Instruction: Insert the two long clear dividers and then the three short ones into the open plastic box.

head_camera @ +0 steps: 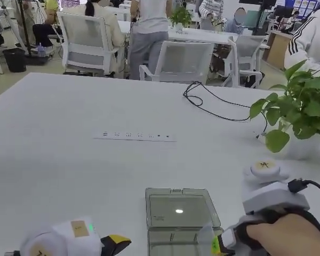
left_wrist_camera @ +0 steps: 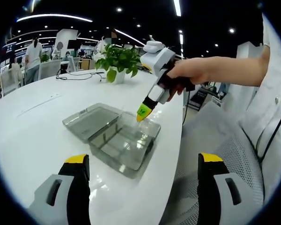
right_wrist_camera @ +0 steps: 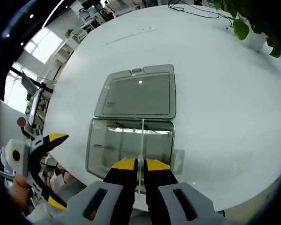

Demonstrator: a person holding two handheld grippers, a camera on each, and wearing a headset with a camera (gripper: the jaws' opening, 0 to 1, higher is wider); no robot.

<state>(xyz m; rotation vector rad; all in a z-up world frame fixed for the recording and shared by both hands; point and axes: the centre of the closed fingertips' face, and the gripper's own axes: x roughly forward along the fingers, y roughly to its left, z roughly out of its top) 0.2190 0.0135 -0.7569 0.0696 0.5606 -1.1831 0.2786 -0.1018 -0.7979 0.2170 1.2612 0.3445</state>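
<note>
Right gripper [right_wrist_camera: 139, 163], btm ctr of its own view, has jaws pinched tight on a clear divider [right_wrist_camera: 142, 136]. The divider runs edge-on up the middle of the open box [right_wrist_camera: 107, 145], w/ the lid [right_wrist_camera: 138, 93] flat just above. Left gripper [left_wrist_camera: 143, 158] has jaws wide apart, holding nothing, w/ the box mid-frame ahead.

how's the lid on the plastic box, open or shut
Open: the lid lies flat on the table, hinged back from the plastic box.

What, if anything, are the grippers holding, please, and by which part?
The right gripper is shut on a clear divider, pinching its upper edge at the open box; the left gripper is open and empty.
</note>
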